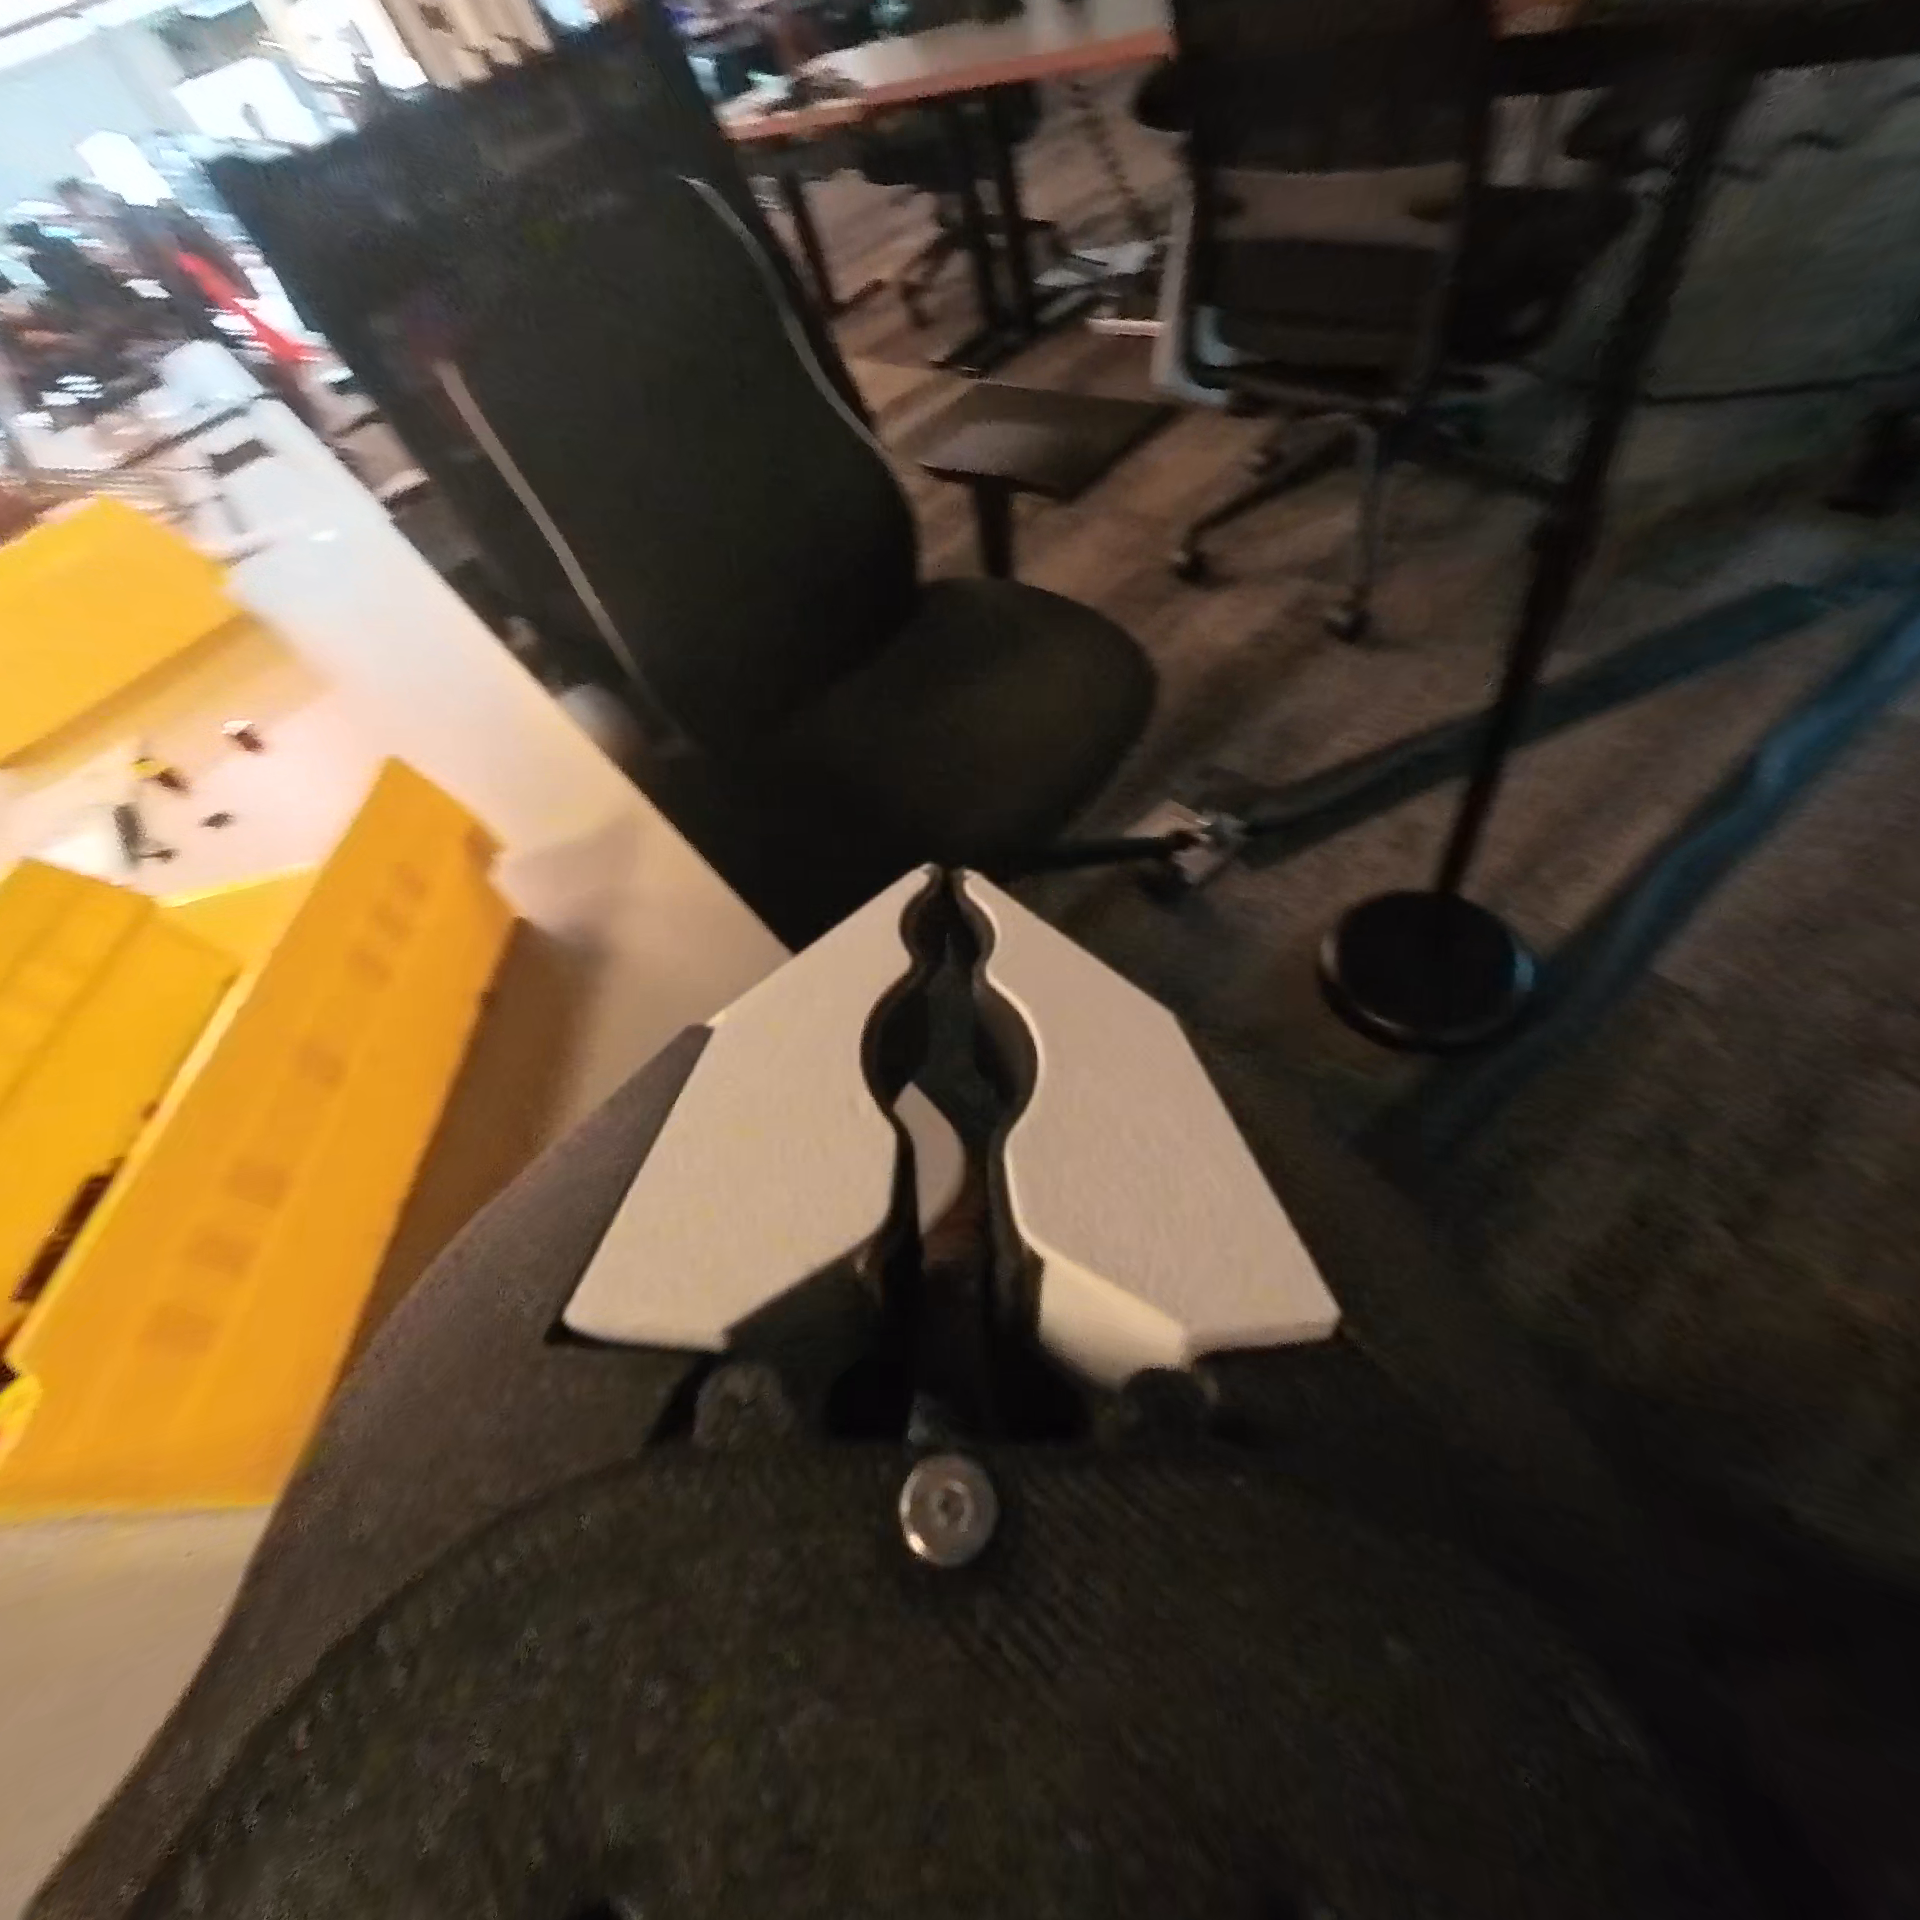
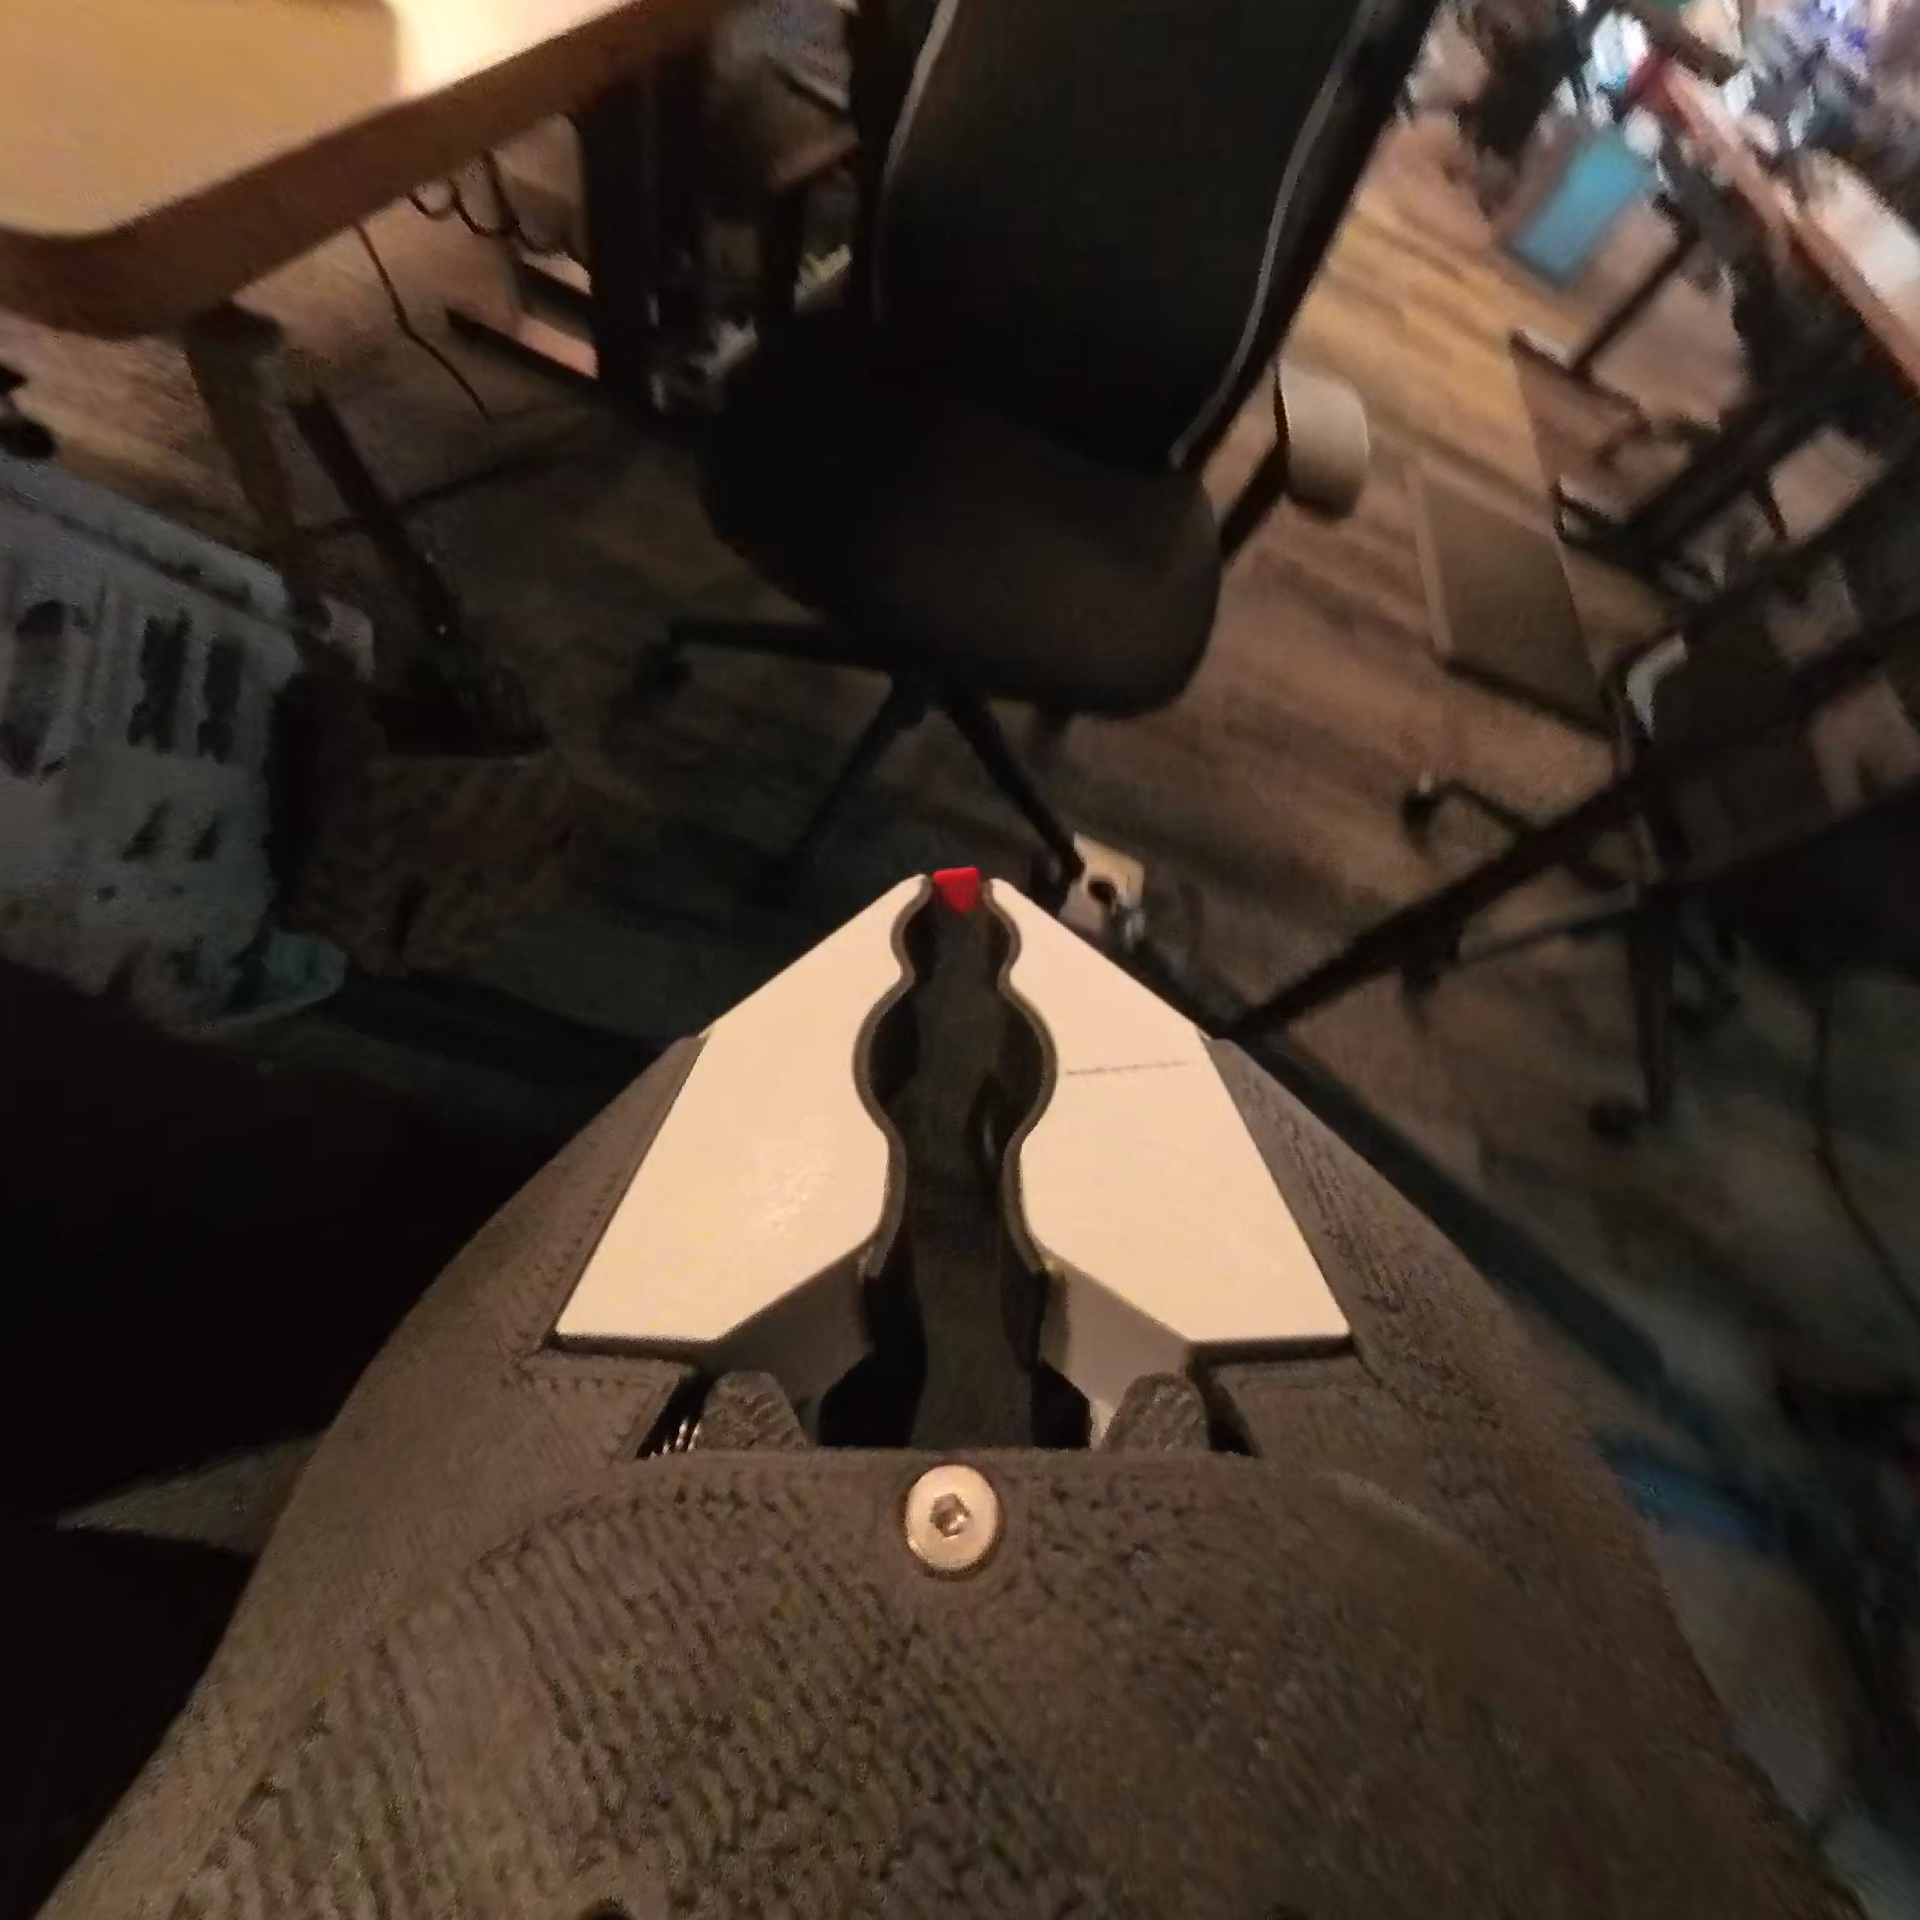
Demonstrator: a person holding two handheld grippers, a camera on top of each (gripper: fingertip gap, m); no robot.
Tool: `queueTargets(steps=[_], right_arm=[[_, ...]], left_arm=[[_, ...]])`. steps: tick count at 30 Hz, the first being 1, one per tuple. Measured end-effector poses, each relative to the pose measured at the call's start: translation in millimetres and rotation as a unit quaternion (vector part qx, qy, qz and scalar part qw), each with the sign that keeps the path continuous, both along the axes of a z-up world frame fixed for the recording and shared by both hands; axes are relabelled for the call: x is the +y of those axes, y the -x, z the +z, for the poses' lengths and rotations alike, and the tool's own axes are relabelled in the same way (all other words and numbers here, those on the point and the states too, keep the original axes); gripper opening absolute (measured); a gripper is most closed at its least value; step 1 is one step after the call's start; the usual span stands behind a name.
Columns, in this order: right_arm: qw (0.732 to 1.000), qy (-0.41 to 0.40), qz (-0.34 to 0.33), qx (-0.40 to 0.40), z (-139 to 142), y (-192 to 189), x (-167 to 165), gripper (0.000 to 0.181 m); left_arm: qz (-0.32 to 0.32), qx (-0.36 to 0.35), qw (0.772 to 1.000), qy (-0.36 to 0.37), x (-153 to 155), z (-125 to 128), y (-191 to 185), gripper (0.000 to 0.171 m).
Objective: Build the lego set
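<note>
My left gripper (image 1: 952,883) is shut with nothing visible between its white fingers. It hangs past the white table's corner (image 1: 623,831), over the floor. Several small dark lego pieces (image 1: 177,790) lie on the table at the far left, between yellow box parts (image 1: 291,1122). My right gripper (image 2: 956,888) is shut on a small red lego piece (image 2: 956,891) pinched at its fingertips. It is held in the air above the carpet, pointing at a black office chair (image 2: 1039,364). Both views are blurred.
A black office chair (image 1: 748,540) stands right beside the table corner. A black round stand base (image 1: 1429,971) with a pole sits on the carpet to the right. More desks (image 2: 260,135) and chairs (image 1: 1340,270) fill the background. A white crate (image 2: 125,717) sits at the left. Spacing between my two grippers at the tips: around 35 cm.
</note>
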State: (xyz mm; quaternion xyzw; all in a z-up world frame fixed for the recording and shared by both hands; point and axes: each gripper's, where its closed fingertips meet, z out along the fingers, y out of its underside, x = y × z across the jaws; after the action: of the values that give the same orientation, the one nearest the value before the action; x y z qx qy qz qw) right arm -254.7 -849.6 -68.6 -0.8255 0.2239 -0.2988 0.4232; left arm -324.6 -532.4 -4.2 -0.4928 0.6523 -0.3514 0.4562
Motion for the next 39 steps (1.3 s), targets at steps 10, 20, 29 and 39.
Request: queueTargets(steps=[10,20,29,39], right_arm=[[0.982,-0.046,0.178,-0.048,35.4,-225.3,199.1,0.006],[0.895,-0.099,0.431,-0.055,95.5,-285.7,463.9,0.006],[0.710,-0.227,0.667,-0.012,176.6,-167.3,703.9,0.005],[0.434,-0.296,0.841,0.127,227.1,18.8,670.9,0.006]], left_arm=[[0.175,-0.059,0.983,-0.017,91.7,40.3,-121.7,0.000],[0.467,-0.061,0.880,-0.067,174.3,53.3,-18.4,0.000],[0.835,-0.009,0.550,-0.032,121.6,15.5,122.0,0.000],[0.942,-0.074,0.325,0.031,-16.0,-6.8,23.6,0.000]])
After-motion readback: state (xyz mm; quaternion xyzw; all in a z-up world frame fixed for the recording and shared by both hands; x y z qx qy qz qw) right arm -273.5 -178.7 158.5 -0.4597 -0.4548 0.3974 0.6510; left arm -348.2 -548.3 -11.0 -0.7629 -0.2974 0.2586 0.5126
